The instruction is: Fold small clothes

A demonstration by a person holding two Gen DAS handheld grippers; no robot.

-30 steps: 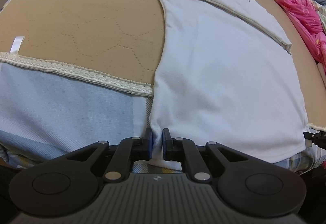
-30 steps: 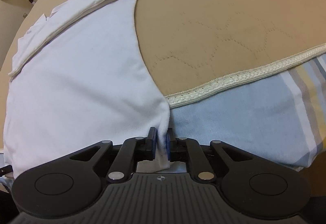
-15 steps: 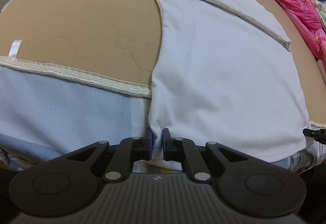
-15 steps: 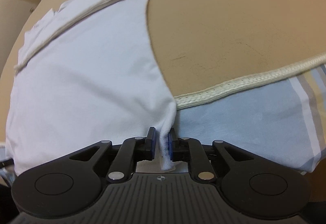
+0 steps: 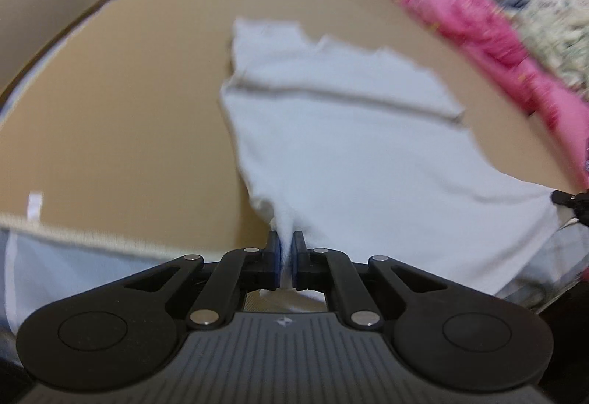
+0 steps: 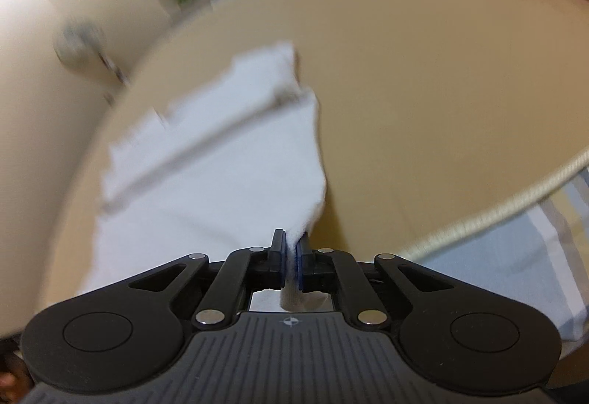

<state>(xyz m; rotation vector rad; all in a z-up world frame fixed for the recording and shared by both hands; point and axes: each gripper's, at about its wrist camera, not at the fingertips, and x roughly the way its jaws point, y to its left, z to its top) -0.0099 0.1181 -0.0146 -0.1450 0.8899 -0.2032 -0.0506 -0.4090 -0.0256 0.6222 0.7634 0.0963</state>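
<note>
Both hem corners of the white shirt [image 5: 353, 153] had risen off the tan mattress [image 5: 121, 117], the left gripper [image 5: 285, 258] and right gripper [image 6: 291, 262] each clamped on one, starting the bottom-to-top fold.

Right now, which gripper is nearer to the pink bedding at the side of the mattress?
Right. The right gripper pinches the white shirt corner on the side where the pink bedding lies; the left gripper pinches the opposite corner, farther away.

Each camera sits just behind its own gripper and looks forward and down, very near. Both views share the white shirt [image 5: 349, 161] [image 6: 221, 176] on the tan mattress [image 5: 121, 117] [image 6: 441, 91].
</note>
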